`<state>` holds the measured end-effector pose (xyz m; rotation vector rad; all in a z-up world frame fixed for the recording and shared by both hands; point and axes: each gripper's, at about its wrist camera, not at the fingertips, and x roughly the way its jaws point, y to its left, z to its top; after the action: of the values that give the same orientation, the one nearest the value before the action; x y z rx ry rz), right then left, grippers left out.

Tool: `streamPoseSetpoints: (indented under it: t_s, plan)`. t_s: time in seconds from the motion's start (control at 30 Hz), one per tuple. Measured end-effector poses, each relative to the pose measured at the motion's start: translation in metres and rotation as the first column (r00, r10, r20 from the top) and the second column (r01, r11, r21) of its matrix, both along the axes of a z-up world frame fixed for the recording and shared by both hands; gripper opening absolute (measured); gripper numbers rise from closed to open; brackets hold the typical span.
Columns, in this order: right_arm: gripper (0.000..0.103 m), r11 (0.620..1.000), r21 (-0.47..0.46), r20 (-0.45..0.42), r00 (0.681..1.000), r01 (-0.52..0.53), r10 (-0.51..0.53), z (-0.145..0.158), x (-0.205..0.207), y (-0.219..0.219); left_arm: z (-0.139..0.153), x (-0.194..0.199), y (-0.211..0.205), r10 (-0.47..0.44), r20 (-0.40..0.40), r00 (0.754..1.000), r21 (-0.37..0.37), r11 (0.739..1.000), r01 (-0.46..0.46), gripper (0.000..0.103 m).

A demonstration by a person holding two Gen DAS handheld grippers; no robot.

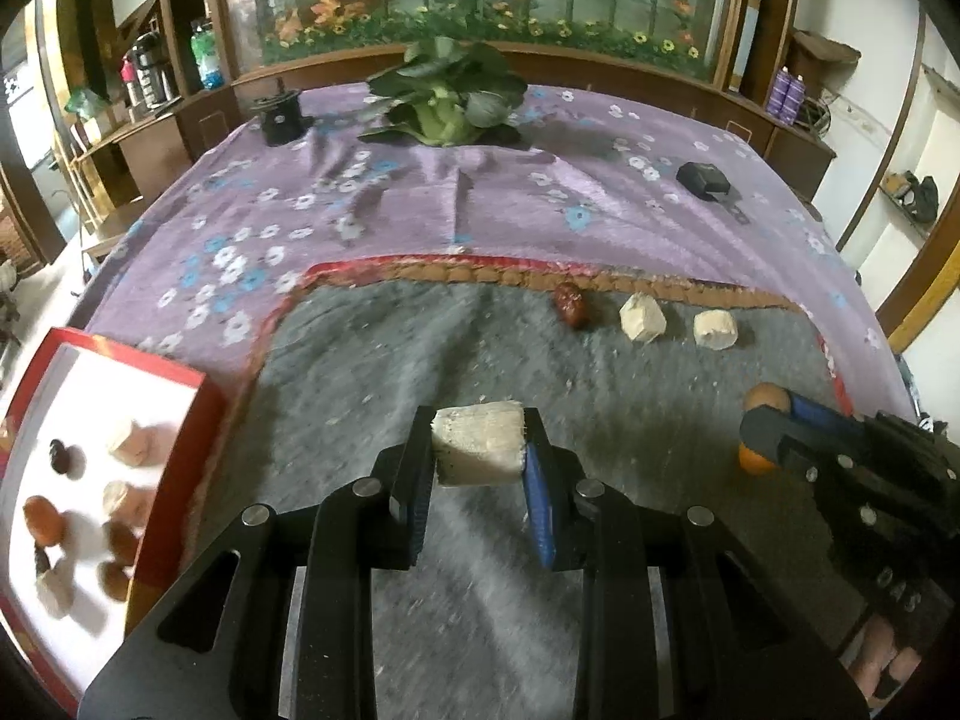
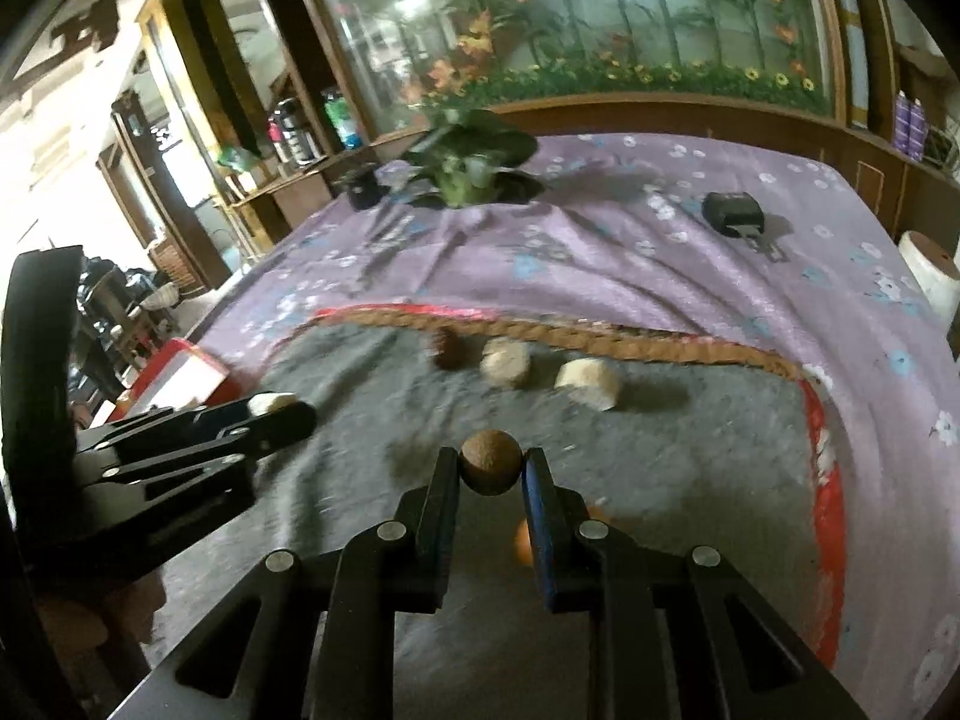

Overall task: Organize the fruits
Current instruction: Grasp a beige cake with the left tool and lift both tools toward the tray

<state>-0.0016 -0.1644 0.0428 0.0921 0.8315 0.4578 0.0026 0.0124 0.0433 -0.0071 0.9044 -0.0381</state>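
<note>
My left gripper [image 1: 478,456] is shut on a pale cut fruit chunk [image 1: 477,443], held above the grey mat [image 1: 372,372]. A red-rimmed white tray [image 1: 174,369] at the left holds several pale and brown fruit pieces. My right gripper [image 2: 492,471] is shut on a small round brown fruit [image 2: 491,461]; an orange fruit [image 2: 523,542] lies on the mat under its right finger. In the left wrist view the right gripper [image 1: 757,425] shows at the right edge. Near the mat's far border lie a dark red fruit [image 1: 569,302] and two pale chunks [image 1: 643,317] [image 1: 715,330].
A purple flowered cloth [image 1: 420,198] covers the surface beyond the mat. On it stand a leafy green vegetable [image 1: 447,93], a black round object [image 1: 279,114] and a black box [image 1: 703,179]. Wooden shelving with bottles [image 1: 204,57] rises at the back left.
</note>
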Motion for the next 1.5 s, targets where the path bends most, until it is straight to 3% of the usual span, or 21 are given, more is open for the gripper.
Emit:
streamPoseSetpoints:
  t_s: [0.8, 1.33, 1.5]
  plan:
    - [0.021, 0.970, -0.029, 0.031, 0.969, -0.243, 0.243, 0.011, -0.055, 0.121, 0.023, -0.073, 0.105, 0.207, 0.080, 0.975, 0.019, 0.978, -0.209, 0.026]
    - [0.021, 0.914, -0.037, 0.049, 0.913, -0.404, 0.406, 0.024, -0.062, 0.201, 0.018, -0.113, 0.177, 0.325, 0.049, 0.945, 0.037, 0.944, -0.327, 0.026]
    - [0.021, 0.896, -0.027, 0.039, 0.895, -0.444, 0.445, 0.022, -0.055, 0.226, 0.012, -0.122, 0.196, 0.355, 0.026, 0.934, 0.013, 0.935, -0.356, 0.026]
